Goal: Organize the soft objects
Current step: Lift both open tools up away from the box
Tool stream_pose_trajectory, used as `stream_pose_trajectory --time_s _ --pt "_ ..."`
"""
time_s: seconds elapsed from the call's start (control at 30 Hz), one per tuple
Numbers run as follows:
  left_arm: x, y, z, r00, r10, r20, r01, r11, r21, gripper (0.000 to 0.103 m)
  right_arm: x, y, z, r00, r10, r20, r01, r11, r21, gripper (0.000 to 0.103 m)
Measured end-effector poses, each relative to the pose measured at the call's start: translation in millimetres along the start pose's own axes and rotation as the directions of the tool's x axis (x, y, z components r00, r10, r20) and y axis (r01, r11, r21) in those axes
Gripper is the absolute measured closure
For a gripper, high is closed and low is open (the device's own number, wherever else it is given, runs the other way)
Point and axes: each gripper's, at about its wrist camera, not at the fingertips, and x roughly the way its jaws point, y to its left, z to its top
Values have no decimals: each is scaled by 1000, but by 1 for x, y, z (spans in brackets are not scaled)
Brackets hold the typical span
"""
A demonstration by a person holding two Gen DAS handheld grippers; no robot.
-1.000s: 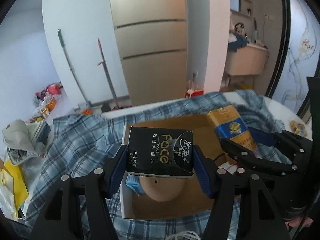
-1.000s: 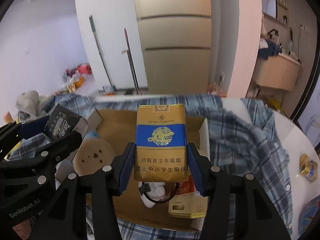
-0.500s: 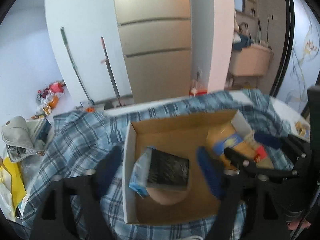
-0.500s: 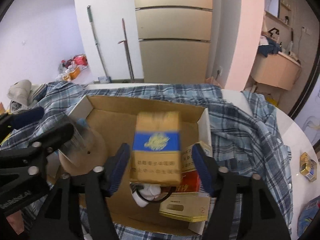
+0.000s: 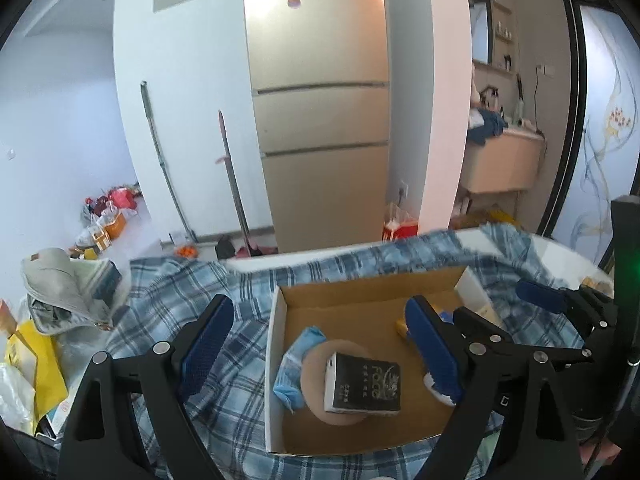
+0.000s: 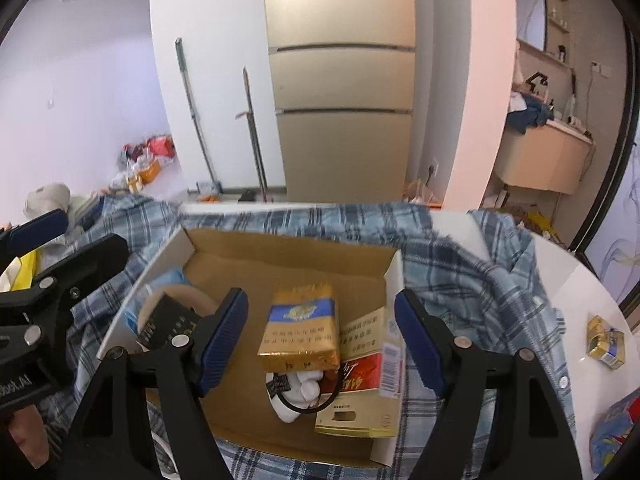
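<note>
An open cardboard box (image 5: 360, 300) (image 6: 288, 260) lies on a blue plaid shirt (image 5: 168, 292) (image 6: 460, 256). A black tissue pack (image 5: 362, 384) (image 6: 168, 324) lies in its left part on a tan round pad (image 5: 316, 368), beside a blue cloth (image 5: 294, 364). A gold and blue pack (image 6: 300, 328) lies in its middle, over a white sock (image 6: 300, 392) and red and gold cartons (image 6: 368, 364). My left gripper (image 5: 320, 336) is open and empty above the box. My right gripper (image 6: 320, 332) is open and empty above the gold pack.
A small gold and blue box (image 6: 606, 342) and a blue packet (image 6: 612, 436) lie on the white table (image 6: 576, 280) at right. Bags and a grey hat (image 5: 60, 284) pile at left. A fridge (image 5: 320, 120) and two mop handles stand behind.
Both grippers opened and pulled up and back. The black tissue pack dropped into the box's left part and the gold and blue pack dropped into its middle.
</note>
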Motion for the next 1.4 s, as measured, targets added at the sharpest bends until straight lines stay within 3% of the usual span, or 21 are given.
stream_pose_trajectory --time_s 0.13,0.2,0.33,0.57,0.63,0.7,0.87,0.93,1.07,1.2,1.4 --pt "-35 -1 11 997 15 76 -15 1000 -5 14 -30 2 11 994 -69 82 70 998 -9 24" --pt "-56 -3 15 994 15 111 -16 1000 8 14 -56 4 17 983 -95 158 97 995 -8 15" --pt "-107 -7 21 980 -9 200 2 999 35 14 -105 6 24 957 -110 267 114 993 1 12" --pt "-191 -9 10 926 -9 377 4 1000 15 10 -169 11 9 923 -99 373 105 994 5 4" --pt "-211 -9 2 900 15 436 -18 1000 1 0 -182 12 1 914 -97 394 101 995 10 1" --pt "-231 -9 -8 871 14 491 -17 1000 1 0 -193 14 -8 908 -99 407 104 995 12 1" --pt "-262 -6 -26 842 -16 539 12 1000 11 0 -217 12 -29 896 -97 434 97 995 22 1" --pt "-266 -2 -33 837 -32 546 36 999 3 0 -224 12 -36 887 -99 452 97 995 27 1" --pt "-269 10 -55 810 -38 585 76 996 -40 0 -226 9 -50 875 -96 475 83 995 48 1" --pt "-258 14 -71 817 -41 575 71 997 -30 0 -219 4 -64 872 -62 485 41 998 54 1" --pt "-225 8 -93 852 -43 522 51 999 -2 0 -200 1 -81 876 -81 475 63 997 53 1"
